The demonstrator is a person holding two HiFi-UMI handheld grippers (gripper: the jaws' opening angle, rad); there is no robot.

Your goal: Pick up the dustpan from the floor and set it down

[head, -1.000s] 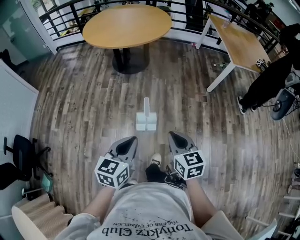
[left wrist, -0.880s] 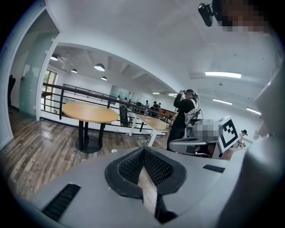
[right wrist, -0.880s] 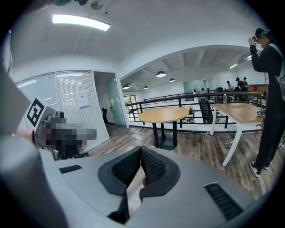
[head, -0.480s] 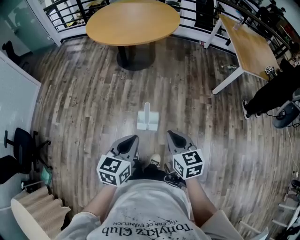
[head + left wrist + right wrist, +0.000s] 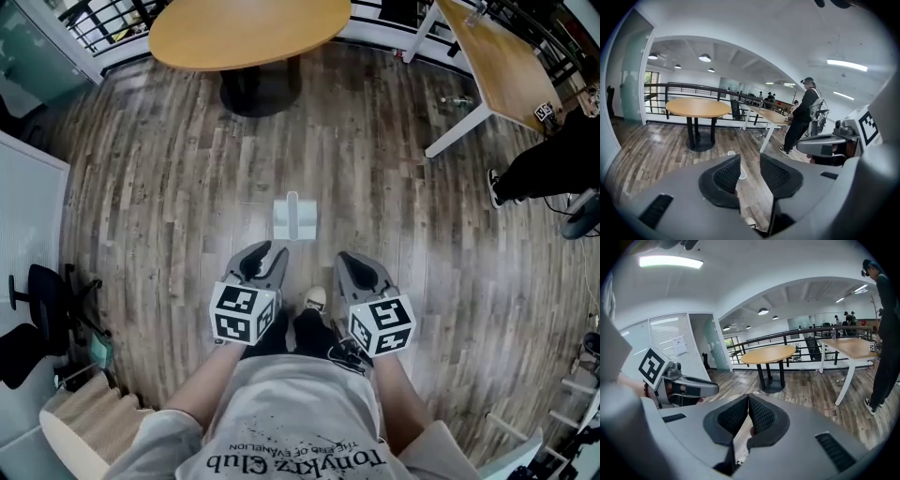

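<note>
The white dustpan lies flat on the wooden floor, its handle pointing away from me. My left gripper hovers just short of its near edge, a little to the left; its jaws are opening with nothing between them. In the left gripper view a strip of the dustpan shows through the gap. My right gripper hangs to the right of the pan, apart from it. Its jaws meet at the tips and hold nothing.
A round wooden table on a dark pedestal stands beyond the dustpan. A rectangular desk with white legs is at the far right, a person in black beside it. A black chair and pale steps are at the left.
Both grippers have come forward toward the dustpan, the left one more and lower. The left jaws, closed before, now stand apart.
</note>
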